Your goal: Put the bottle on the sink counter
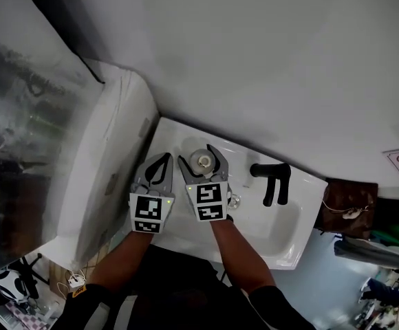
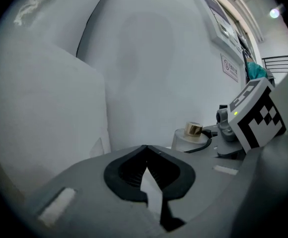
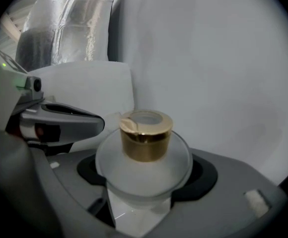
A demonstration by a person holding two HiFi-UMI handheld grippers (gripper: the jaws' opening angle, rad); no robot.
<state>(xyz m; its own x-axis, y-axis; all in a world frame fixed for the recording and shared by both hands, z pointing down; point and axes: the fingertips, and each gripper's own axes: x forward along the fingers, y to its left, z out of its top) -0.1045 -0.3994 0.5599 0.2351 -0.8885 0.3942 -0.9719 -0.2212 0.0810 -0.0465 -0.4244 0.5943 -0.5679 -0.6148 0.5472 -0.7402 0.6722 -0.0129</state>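
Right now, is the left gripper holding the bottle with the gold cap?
No, the bottle sits gripped between the jaws of the right gripper, while the left gripper has its jaws together, empty.

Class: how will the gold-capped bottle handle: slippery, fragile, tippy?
The bottle looks like frosted glass, so probably fragile yet not very slippery. Its round, wide body under the gold cap suggests it stands steadily but could roll if laid sideways.

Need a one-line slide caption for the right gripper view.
Right gripper clamped on a frosted bottle with a gold cap, left gripper alongside.
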